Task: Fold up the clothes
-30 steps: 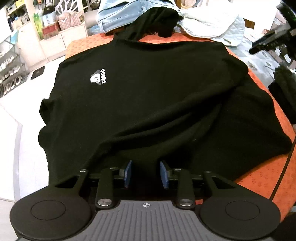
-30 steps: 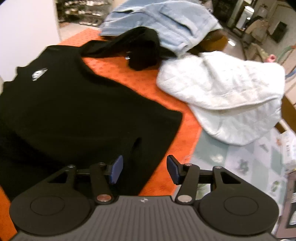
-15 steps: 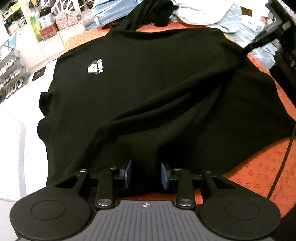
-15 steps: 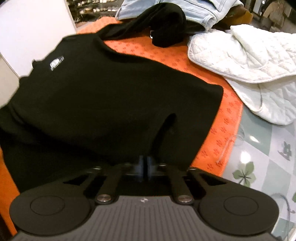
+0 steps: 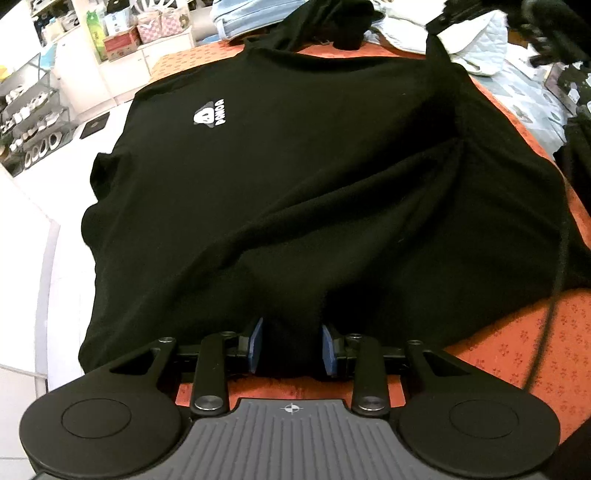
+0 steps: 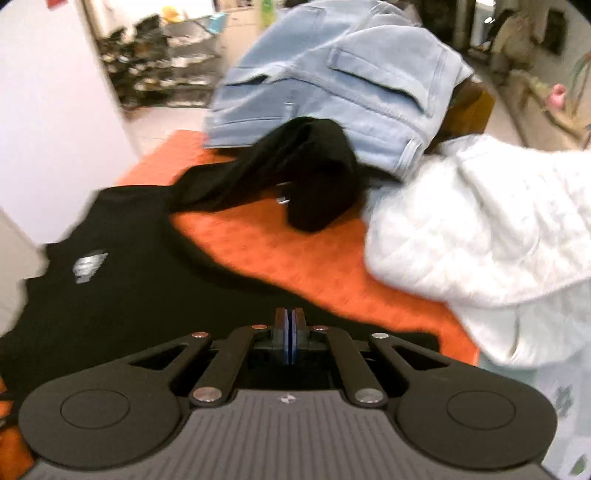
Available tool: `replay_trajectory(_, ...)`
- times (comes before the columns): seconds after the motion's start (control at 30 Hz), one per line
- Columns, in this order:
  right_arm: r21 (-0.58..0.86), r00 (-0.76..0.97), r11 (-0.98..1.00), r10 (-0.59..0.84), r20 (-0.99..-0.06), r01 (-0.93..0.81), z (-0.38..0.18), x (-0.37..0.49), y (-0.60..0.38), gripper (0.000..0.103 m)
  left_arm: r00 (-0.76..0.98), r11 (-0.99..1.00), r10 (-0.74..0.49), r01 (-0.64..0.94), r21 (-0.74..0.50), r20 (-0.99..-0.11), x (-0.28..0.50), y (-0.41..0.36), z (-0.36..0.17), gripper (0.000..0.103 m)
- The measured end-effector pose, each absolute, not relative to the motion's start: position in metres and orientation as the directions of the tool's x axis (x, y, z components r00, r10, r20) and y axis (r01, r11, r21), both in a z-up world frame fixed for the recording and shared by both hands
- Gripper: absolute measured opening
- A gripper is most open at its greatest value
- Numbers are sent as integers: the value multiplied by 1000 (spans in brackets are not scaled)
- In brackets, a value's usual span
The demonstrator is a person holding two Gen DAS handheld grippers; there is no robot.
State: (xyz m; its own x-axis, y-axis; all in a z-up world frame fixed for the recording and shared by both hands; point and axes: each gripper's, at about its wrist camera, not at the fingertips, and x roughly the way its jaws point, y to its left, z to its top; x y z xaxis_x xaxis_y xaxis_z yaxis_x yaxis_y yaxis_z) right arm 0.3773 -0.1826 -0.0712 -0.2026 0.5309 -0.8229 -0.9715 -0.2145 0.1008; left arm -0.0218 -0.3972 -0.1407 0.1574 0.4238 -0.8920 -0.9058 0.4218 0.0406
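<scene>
A black T-shirt (image 5: 295, 177) with a small white logo (image 5: 209, 115) lies spread on the orange table cover (image 5: 524, 354). My left gripper (image 5: 291, 349) is open, with the shirt's near hem bunched between its blue pads (image 5: 255, 345). My right gripper (image 6: 289, 334) is shut on the shirt's right edge (image 6: 155, 295) and holds it lifted; its pads meet with cloth pinched below them. In the left wrist view the right gripper (image 5: 461, 11) shows at the top right, pulling the sleeve up.
Light blue jeans (image 6: 332, 85), another black garment (image 6: 310, 173) and a white quilted garment (image 6: 480, 229) lie at the table's far end. Shelves with shoes (image 5: 33, 122) stand to the left. A black cable (image 5: 554, 288) hangs on the right.
My right gripper shut on the shirt's right edge and lifted it up and back. My left gripper stayed open at the hem, moving slightly closer.
</scene>
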Motion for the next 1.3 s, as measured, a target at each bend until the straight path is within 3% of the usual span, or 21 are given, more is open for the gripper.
replay_trajectory(0.23,-44,-54,-157,573,-818,-987,-100,363,-147,18,149,379,460,-924,42,-875,-30,-407,-132,38)
replay_trajectory(0.43,93,-81,-7,563,-822,-996,-103,400,-180,20,148,327,543,-944,45,-827,-35,-411,-117,42)
replay_trajectory(0.53,191,-111,89,552,-827,-978,-111,421,-201,23,158,349,524,-936,42,-837,-31,-407,-121,42)
replay_trajectory(0.73,320,-165,212,533,-830,-924,-145,431,-224,38,173,430,465,-902,50,-868,-21,-407,-131,41)
replay_trajectory(0.87,385,-188,265,553,-812,-884,-161,431,-231,36,171,463,478,-882,82,-862,-15,-410,-130,41)
replay_trajectory(0.93,412,-194,277,575,-795,-868,-163,431,-233,5,167,479,481,-872,99,-861,-13,-412,-129,37)
replay_trajectory(0.97,421,-191,279,591,-784,-863,-159,431,-235,6,163,486,482,-867,108,-861,-12,-413,-128,32)
replay_trajectory(1.17,318,-47,323,632,-773,-891,-130,430,-253,8,166,485,479,-869,102,-862,-18,-417,-126,32)
replay_trajectory(1.3,126,77,293,593,-802,-948,-124,421,-266,23,198,485,491,-871,77,-848,-28,-420,-119,35)
